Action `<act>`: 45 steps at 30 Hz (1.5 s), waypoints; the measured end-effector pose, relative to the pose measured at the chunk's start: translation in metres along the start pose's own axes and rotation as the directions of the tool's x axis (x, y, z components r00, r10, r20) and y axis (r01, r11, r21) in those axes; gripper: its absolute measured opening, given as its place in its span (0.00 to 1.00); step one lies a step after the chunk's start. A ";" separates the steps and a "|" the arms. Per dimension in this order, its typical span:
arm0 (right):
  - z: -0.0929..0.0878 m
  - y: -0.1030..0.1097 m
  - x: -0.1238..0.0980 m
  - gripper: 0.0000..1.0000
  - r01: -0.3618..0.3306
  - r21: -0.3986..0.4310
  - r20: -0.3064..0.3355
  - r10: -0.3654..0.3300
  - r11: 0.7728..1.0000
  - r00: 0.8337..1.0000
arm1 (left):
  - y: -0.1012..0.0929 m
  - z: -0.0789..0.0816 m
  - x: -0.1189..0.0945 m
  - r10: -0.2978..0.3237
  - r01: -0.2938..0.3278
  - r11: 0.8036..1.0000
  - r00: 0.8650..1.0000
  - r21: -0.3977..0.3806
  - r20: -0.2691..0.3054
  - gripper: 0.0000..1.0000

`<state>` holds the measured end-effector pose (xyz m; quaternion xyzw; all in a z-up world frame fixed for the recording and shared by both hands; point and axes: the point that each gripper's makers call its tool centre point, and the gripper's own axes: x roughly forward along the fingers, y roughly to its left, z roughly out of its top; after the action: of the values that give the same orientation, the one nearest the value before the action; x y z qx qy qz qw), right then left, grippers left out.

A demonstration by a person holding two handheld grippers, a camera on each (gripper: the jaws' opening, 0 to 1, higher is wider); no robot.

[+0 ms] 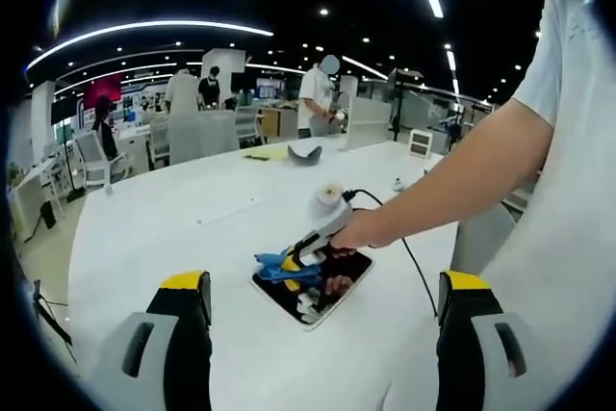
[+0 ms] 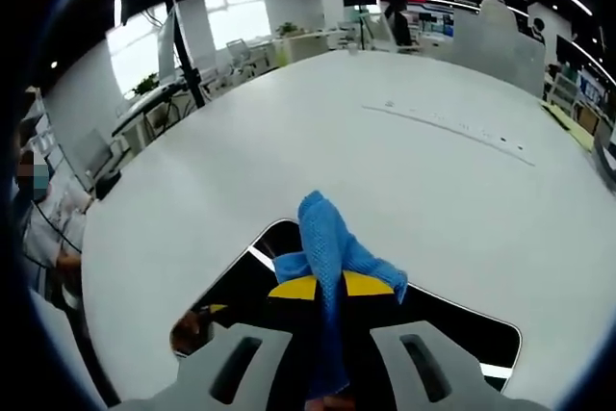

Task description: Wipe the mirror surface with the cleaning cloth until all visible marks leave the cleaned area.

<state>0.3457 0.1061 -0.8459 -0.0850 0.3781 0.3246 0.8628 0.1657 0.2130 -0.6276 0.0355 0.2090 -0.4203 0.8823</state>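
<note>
Left gripper view. White table (image 1: 173, 228): broad, round-edged, running from near to far. Left gripper (image 1: 324, 310): own two jaws rise from the near edge, black with yellow tips, spread wide apart, nothing between them, held above the table. Mirror (image 1: 332, 291): small, rectangular, pale-framed, lying flat on the table between and just beyond the jaws; its glass reflects dark ceiling. Right gripper (image 1: 294, 265): enters from the right, held by a person's hand (image 1: 361, 231) on a bare forearm; its yellow-tipped jaws pinch the blue cleaning cloth (image 1: 279, 269), which rests on the left end of the mirror. Black cable (image 1: 416, 267): trails from that gripper across the table to the right. Far part of the table: a small dark object (image 1: 305, 154) and a yellow sheet (image 1: 267, 154). Beyond the table: several people standing among desks.

Right gripper view. Right gripper (image 2: 330, 288): own jaws rise from the near edge, yellow tips pressed together on the blue cleaning cloth (image 2: 327, 243), whose free end bunches up beyond the tips. Mirror (image 2: 462, 329): directly beneath, dark reflective surface with a pale border, spreading left and right of the jaws. White table (image 2: 385, 161): stretches far beyond. Seated person at the left edge.
</note>
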 end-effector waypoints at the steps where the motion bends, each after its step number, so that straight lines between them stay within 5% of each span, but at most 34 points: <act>1: 0.000 0.001 0.000 0.03 -0.002 0.000 0.000 0.002 1.000 1.000 | -0.001 -0.001 0.000 0.000 0.000 1.000 1.000 -0.001 -0.001 0.99; 45: -0.023 0.053 -0.015 0.03 -0.050 -0.064 0.003 0.050 0.997 0.999 | -0.031 -0.009 -0.027 0.018 -0.017 1.000 1.000 0.021 -0.008 0.99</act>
<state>0.2913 0.1313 -0.8462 -0.1024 0.3674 0.3584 0.8521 0.1236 0.2148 -0.6216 0.0485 0.2079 -0.4146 0.8846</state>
